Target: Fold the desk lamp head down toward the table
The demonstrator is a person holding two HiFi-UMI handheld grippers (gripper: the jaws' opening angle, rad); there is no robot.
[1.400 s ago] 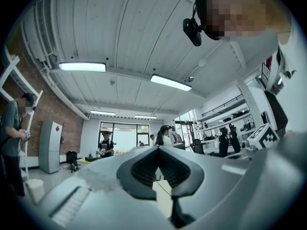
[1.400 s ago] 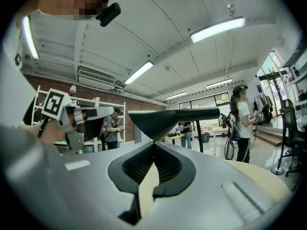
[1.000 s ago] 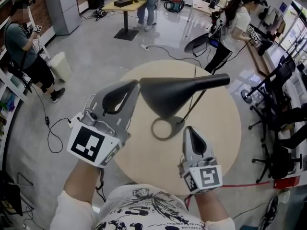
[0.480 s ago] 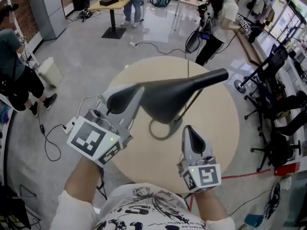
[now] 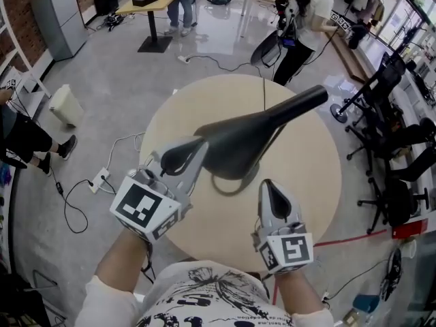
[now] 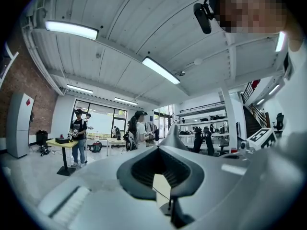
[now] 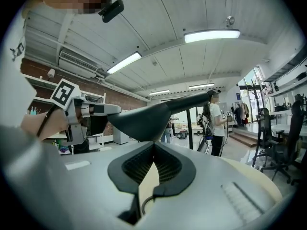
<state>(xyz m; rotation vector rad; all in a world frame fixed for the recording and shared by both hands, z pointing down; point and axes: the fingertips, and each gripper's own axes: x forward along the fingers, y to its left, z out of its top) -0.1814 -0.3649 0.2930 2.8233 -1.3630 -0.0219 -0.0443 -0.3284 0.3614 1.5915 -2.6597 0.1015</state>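
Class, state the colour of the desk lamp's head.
The lamp head is plain black, seen best in the head view.

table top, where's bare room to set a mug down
Bare: the right side of the table, between the lamp head and the rim, and the far arc beyond it. Crowded: the near middle, with the lamp base, left gripper and right gripper.

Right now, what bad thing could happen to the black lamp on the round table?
1. The left tongs are shut and seem only to push at the rim of the lamp head, not grip it. They might slip off.
2. The right tongs are shut on nothing, so nothing holds the thin ring base. A hard push could make the lamp tip or slide on the table.
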